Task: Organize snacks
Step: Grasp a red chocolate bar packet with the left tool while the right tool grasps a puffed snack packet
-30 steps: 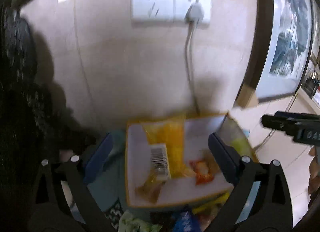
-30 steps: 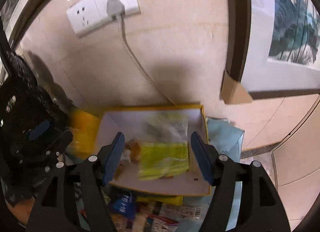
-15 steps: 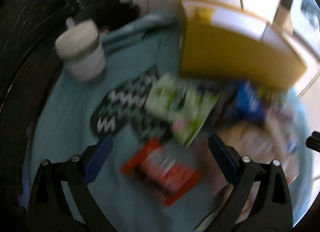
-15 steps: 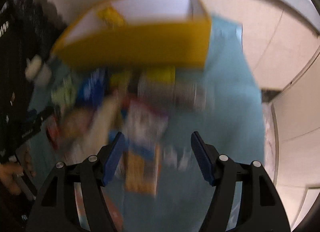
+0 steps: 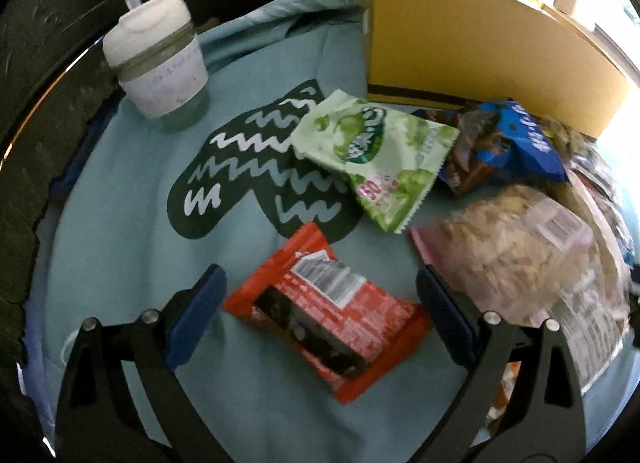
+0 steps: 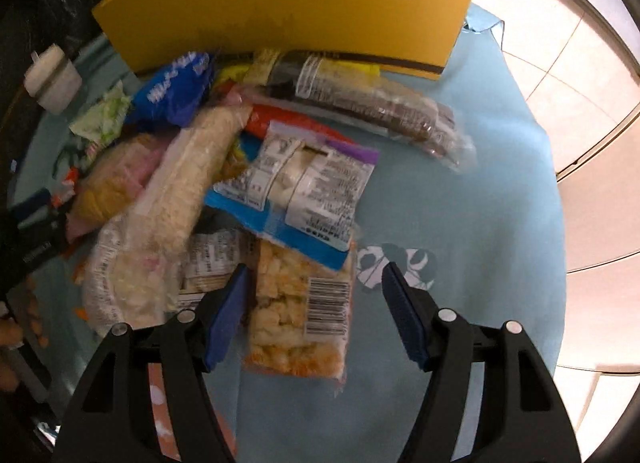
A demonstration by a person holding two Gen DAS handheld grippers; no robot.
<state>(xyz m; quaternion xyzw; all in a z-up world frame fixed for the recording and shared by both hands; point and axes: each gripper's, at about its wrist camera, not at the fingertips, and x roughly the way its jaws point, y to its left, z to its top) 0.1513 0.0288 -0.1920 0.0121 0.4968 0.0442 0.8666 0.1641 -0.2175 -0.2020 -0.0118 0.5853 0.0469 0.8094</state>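
Landmark: the yellow box [image 5: 472, 51] is standing at the far edge of the teal cloth [image 5: 132, 231].
Left gripper [image 5: 320, 315]: its jaws are standing apart, hanging over the red packet [image 5: 332, 315] without pressing it, well in front of the box.
Right gripper [image 6: 316, 311]: its jaws are standing apart around the lower end of the clear cracker bag [image 6: 300, 319], not clamping it; this bag is lying well in front of the box.
Snack pile: the green packet [image 5: 372, 155] and blue packet [image 5: 524, 135] are lying just in front of the box.
Cup: the white lidded cup [image 5: 156, 63] is sitting to the box's left.
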